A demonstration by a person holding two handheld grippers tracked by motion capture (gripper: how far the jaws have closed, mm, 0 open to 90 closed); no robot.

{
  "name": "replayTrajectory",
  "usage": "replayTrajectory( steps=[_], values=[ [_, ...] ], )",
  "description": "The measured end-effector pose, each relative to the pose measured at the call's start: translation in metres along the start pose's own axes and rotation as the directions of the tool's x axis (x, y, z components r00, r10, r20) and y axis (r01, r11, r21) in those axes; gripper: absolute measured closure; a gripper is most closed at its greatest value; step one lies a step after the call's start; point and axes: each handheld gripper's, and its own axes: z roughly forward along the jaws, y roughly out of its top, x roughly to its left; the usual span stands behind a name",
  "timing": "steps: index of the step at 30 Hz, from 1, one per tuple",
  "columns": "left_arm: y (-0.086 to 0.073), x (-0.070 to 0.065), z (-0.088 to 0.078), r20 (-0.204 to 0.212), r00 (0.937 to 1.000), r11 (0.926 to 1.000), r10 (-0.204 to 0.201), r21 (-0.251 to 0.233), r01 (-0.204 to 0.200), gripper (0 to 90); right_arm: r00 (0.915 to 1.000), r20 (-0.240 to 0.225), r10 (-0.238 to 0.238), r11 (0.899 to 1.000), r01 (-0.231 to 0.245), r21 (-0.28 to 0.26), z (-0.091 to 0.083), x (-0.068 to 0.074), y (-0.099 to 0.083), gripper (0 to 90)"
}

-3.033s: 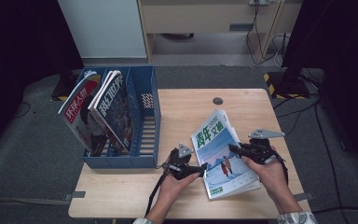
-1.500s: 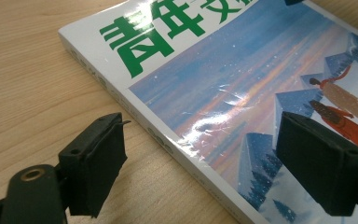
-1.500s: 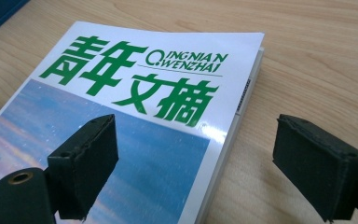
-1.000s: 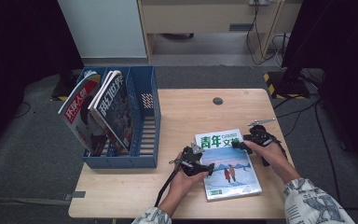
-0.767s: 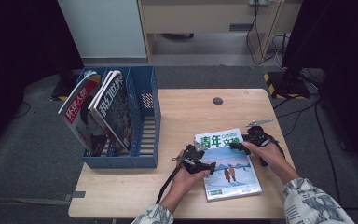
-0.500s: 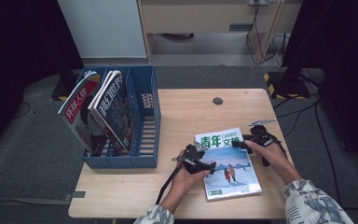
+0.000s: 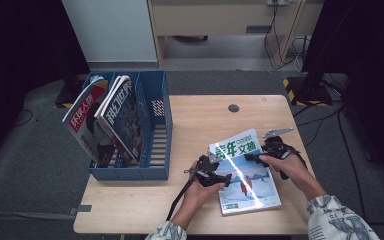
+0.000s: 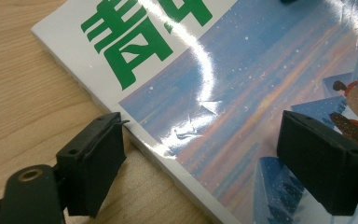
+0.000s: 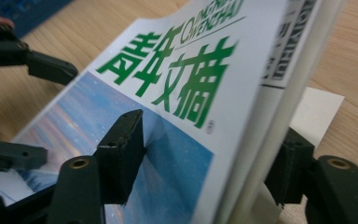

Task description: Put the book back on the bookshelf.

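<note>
Magazine lifted at its far edge by the right gripper

Magazine (image 7: 245, 175), with green title lettering and a blue winter scene on its cover, lies toward the near right part of the wooden worktop (image 7: 200, 120). Its far end is raised off the wood while the near end rests flat.

The right gripper (image 7: 255, 156) has its jaws around that raised top edge. One jaw is on the cover and the other is behind the pages. These jaws have just been closing, and in the right gripper view they sit against the magazine on both sides.

The left gripper (image 7: 220, 176) is at the magazine's left edge, low over the worktop. Its jaws stand wide apart, one over bare wood just beside the spine and one over the cover, holding nothing.

A blue file rack (image 7: 155, 130) stands at the worktop's left side, with two more magazines (image 7: 105, 120) leaning in it.
</note>
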Motion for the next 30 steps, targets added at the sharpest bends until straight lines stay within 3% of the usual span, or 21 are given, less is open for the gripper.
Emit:
replayTrajectory(
  steps=[3, 6, 10, 12, 13, 15, 17, 20, 26, 30],
  values=[
    [0.0, 0.0, 0.0, -0.001, 1.0, 1.0, -0.001, -0.003, 0.001, 14.4, 0.9979, 0.042, -0.048, 0.998, 0.047, 0.037, 0.005, 0.005, 0.001, 34.2],
    [-0.001, 0.0, 0.0, -0.002, 1.0, 1.0, 0.0, -0.003, 0.0, 14.4, 0.9971, 0.058, -0.049, 0.998, 0.046, 0.051, 0.007, 0.004, 0.0, 31.6],
    [-0.001, -0.001, 0.0, -0.004, 1.0, 1.0, -0.003, -0.008, 0.003, 14.3, 0.9979, 0.047, -0.045, 0.997, 0.042, 0.062, 0.01, 0.004, 0.0, 33.6],
    [-0.001, 0.0, 0.0, -0.002, 1.0, 1.0, 0.0, -0.009, 0.0, 14.3, 0.9977, -0.067, -0.007, 0.996, 0.013, 0.089, 0.014, 0.008, 0.0, 41.0],
    [-0.001, 0.0, 0.0, -0.002, 1.0, 0.9999, -0.001, -0.01, 0.001, 14.3, 0.9962, -0.063, -0.061, 0.99, 0.068, 0.122, 0.017, 0.014, -0.001, 42.0],
    [-0.001, 0.0, 0.0, -0.002, 1.0, 0.9999, -0.001, -0.011, 0.001, 14.3, 0.9971, -0.049, -0.058, 0.989, 0.064, 0.13, 0.018, 0.015, 0.0, 40.2],
    [-0.002, 0.0, 0.0, -0.002, 1.0, 0.9999, -0.003, -0.015, 0.003, 14.3, 0.9981, -0.056, -0.024, 0.993, 0.031, 0.116, 0.016, 0.011, -0.001, 39.6],
    [-0.003, 0.0, 0.0, -0.004, 1.0, 0.9998, -0.006, -0.018, 0.005, 14.4, 0.9982, -0.058, -0.014, 0.994, 0.02, 0.106, 0.016, 0.012, -0.001, 45.3],
    [-0.003, -0.001, 0.0, -0.01, 0.9999, 0.9995, -0.014, -0.027, 0.014, 14.5, 0.9978, -0.063, -0.02, 0.997, 0.025, 0.074, 0.011, 0.019, 0.002, 65.5],
    [-0.003, -0.001, 0.0, -0.009, 0.9998, 0.9994, -0.019, -0.029, 0.018, 14.8, 0.998, -0.048, -0.041, 0.998, 0.043, 0.049, 0.008, 0.026, 0.002, 71.0]
  ],
)
